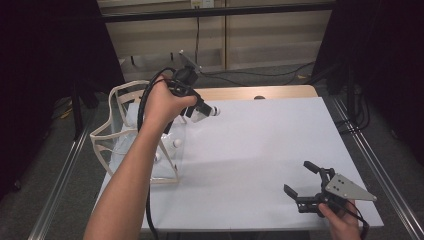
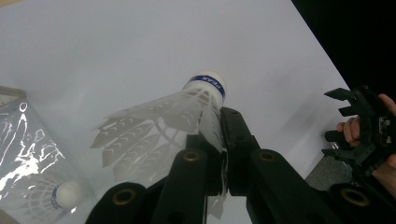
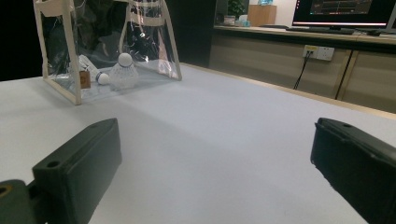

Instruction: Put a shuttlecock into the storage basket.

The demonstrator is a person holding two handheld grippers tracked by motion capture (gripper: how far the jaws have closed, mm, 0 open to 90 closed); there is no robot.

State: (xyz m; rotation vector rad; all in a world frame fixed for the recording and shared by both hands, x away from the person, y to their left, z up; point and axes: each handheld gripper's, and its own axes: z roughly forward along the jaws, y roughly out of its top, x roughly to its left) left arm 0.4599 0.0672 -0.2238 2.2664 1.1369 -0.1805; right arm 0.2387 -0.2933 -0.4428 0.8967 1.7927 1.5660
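Above the tabletop (image 1: 260, 150), the high view shows the left tool (image 1: 199, 111) raised beside the clear bag (image 1: 131, 131), clamped on a shuttlecock (image 1: 209, 111), apparently for bagging. Right tool (image 1: 306, 185) rests near the front edge, jaws apart, evidently idle. Left gripper view: jaws pinch the shuttlecock's (image 2: 187, 112) feather skirt, cork outward. Right gripper view: jaws stand wide; more shuttlecocks (image 3: 122, 70) already lie inside the bag (image 3: 107, 46).

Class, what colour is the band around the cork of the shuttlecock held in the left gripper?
Blue, with white lettering, on the shuttlecock; clearest in the left gripper view.
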